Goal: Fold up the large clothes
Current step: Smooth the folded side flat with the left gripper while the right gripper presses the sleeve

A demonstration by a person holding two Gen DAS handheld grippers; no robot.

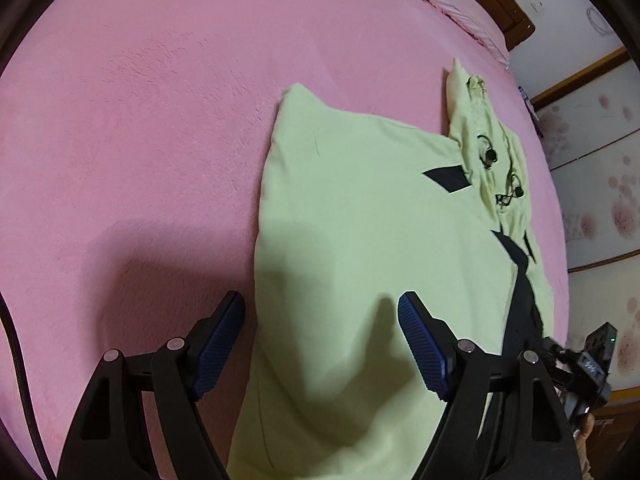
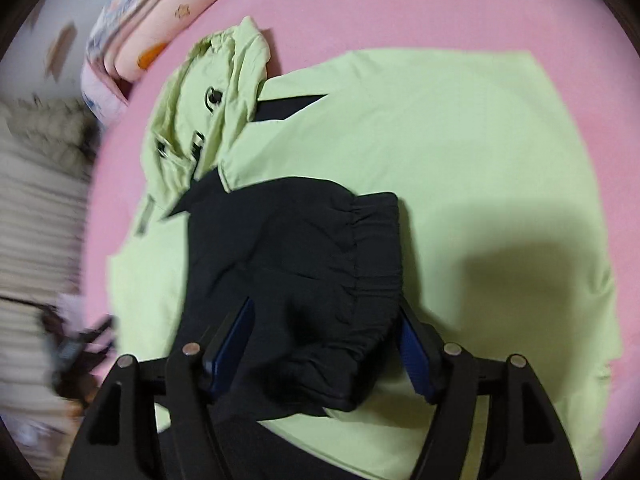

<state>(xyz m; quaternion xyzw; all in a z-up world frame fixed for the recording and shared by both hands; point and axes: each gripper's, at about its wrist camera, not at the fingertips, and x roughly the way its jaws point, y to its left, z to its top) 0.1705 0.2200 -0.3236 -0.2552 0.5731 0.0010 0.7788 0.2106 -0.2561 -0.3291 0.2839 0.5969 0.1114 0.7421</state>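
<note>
A light green hooded jacket (image 1: 360, 208) with black sleeves lies flat on the pink bed (image 1: 140, 120), its hood (image 1: 484, 136) toward the pillows. My left gripper (image 1: 320, 320) is open above the jacket's left edge and holds nothing. In the right wrist view the jacket (image 2: 440, 140) fills the middle, with a black sleeve (image 2: 296, 264) folded across its body, the elastic cuff (image 2: 376, 240) gathered. My right gripper (image 2: 326, 332) is open just above the sleeve, one finger on each side of it. The hood (image 2: 208, 92) lies at the upper left.
Pink pillows (image 2: 160, 28) sit at the head of the bed. A wooden headboard (image 1: 496, 0) and a flowered wall panel (image 1: 600, 168) are to the right. The right gripper's body (image 1: 592, 364) shows at the left view's lower right. Bare pink sheet spreads to the left.
</note>
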